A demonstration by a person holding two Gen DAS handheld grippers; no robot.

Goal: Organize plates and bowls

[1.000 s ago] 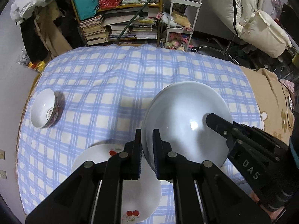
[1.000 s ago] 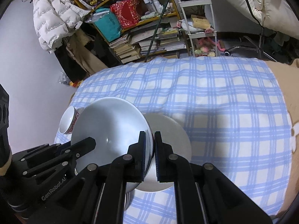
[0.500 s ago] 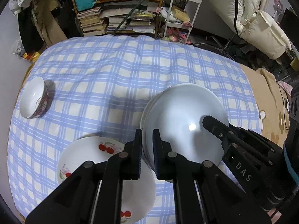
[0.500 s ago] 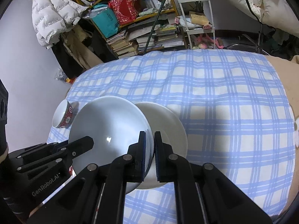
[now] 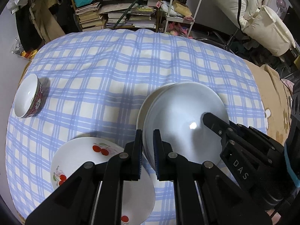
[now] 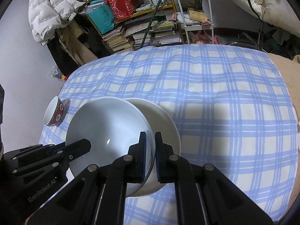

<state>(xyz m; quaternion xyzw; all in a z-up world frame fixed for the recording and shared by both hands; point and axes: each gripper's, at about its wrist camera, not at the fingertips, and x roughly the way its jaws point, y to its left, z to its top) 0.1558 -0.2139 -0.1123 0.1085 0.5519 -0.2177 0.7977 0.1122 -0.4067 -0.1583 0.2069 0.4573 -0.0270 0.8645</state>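
A large white bowl [image 5: 180, 116] hangs just over the checked cloth, gripped at two sides of its rim. My left gripper [image 5: 147, 144] is shut on its near-left rim. My right gripper [image 6: 150, 146] is shut on the opposite rim, and its black fingers [image 5: 211, 121] reach in from the right in the left wrist view. Directly beneath sits a second white bowl [image 6: 163, 120], whose edge [image 5: 148, 101] peeks out from under the held one. Whether the two touch I cannot tell. A cherry-patterned plate [image 5: 80, 155] lies left of the bowls.
A small bowl with a red patterned outside [image 5: 28, 97] rests tilted near the table's left edge. The blue checked cloth [image 6: 225, 112] stretches to the right and back. Beyond the table are shelves of books [image 5: 116, 16] and a white cart [image 6: 195, 9].
Both grippers have sunk with the white bowl toward the bowl below. More of the cherry plate shows. The grips have not changed.
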